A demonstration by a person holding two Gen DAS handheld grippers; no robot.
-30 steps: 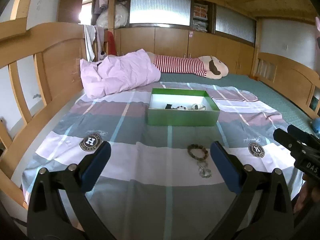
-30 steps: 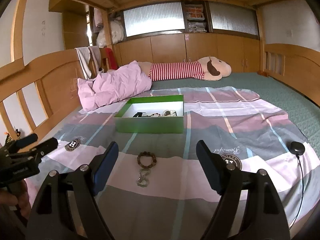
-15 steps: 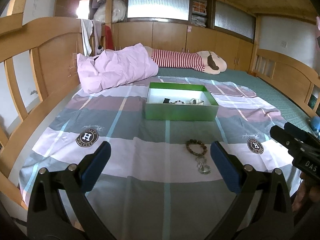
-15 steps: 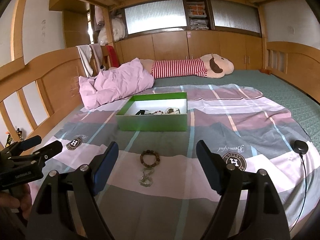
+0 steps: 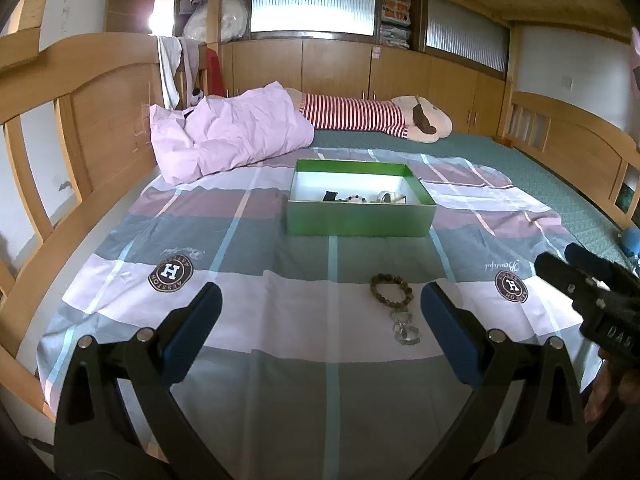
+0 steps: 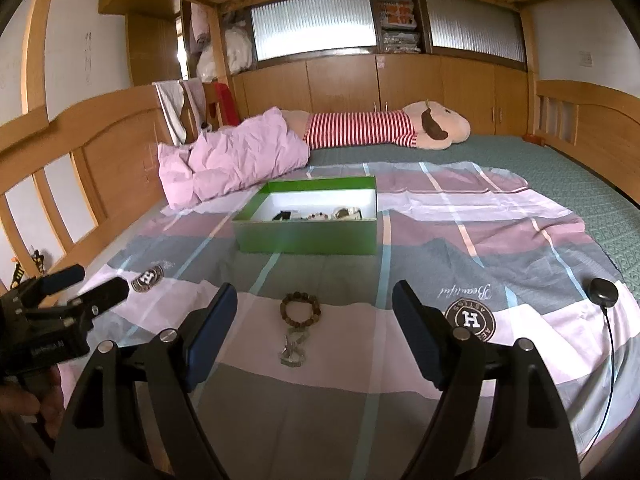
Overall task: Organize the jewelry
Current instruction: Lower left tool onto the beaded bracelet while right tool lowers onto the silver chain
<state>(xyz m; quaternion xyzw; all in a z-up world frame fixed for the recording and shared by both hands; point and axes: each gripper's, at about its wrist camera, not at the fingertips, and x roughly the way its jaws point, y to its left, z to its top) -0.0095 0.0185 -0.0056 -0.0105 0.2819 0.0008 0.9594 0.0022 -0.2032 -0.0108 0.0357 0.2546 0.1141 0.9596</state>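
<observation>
Green box (image 5: pixel 360 220), brown bead bracelet (image 5: pixel 391 290), pink-grey checked sheet (image 5: pixel 280 288), red-striped plush (image 5: pixel 352 114).

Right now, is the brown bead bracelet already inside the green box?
No, the bead bracelet lies on the bedsheet in front of the green box, apart from it, between the open fingers of the right gripper.

My feeds bright, daylight from frosted windows (image 5: pixel 312 8), doorway (image 5: pixel 160 20) glare, soft shadows, edges bowed, corners black, focus sharp
</observation>
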